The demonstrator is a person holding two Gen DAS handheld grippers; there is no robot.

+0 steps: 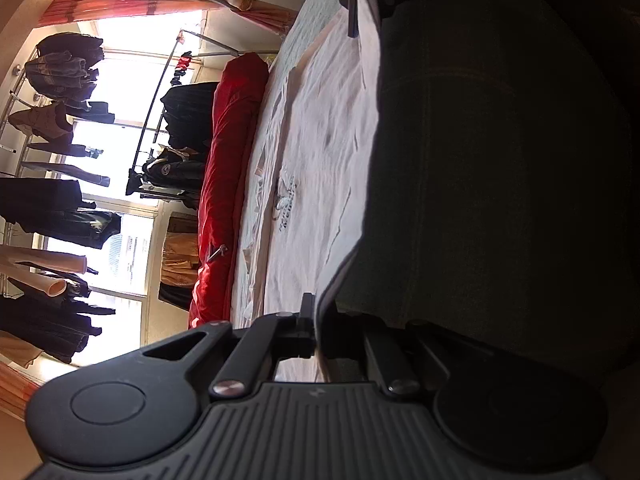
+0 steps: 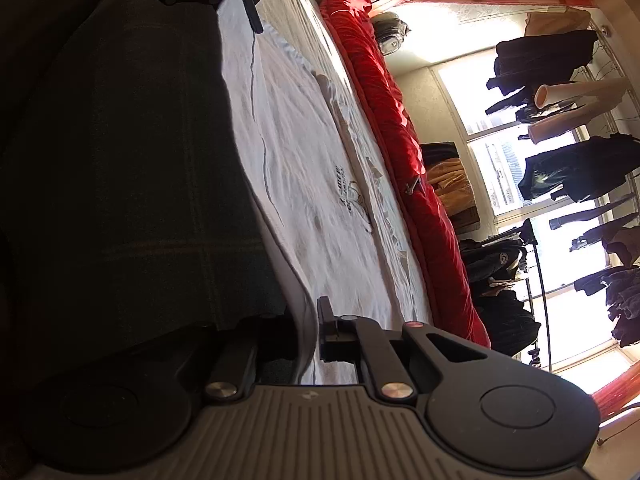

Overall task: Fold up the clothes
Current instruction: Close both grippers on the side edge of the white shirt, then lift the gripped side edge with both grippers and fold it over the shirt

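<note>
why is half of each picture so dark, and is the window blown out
Left wrist view: the windows are overexposed to white, and the backlit dark bed cover loses detail; the white shirt is slightly smeared. Right wrist view: the same glare at the windows, dark cover underexposed, and fisheye bending curves the red quilt.

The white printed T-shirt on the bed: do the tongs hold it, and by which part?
Both tongs, left and right, are shut on the white printed T-shirt, each pinching its near edge.
</note>
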